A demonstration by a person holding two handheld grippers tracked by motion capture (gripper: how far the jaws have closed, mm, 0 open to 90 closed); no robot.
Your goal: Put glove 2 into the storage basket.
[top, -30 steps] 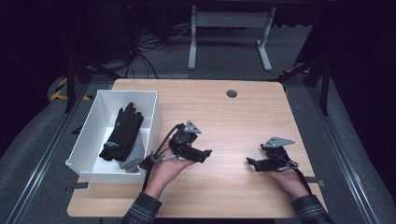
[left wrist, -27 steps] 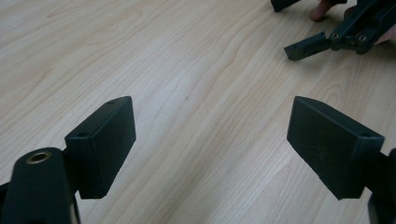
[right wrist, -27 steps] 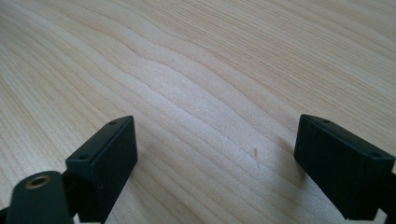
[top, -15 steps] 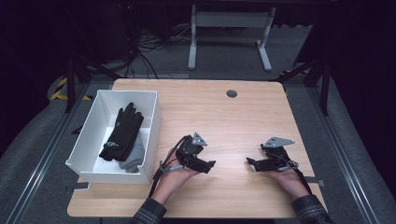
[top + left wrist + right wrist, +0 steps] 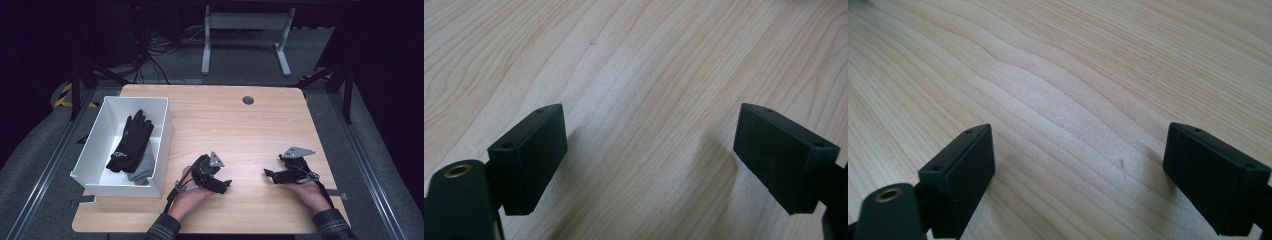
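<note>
No text, number or brand could be read anywhere. The nearest thing to one was a small pale logo on the cuff of the black glove [image 5: 131, 142], which lay in the white bin [image 5: 161, 150] by the table's [image 5: 240, 125] left edge; the mark was too small to make out as letters.
</note>
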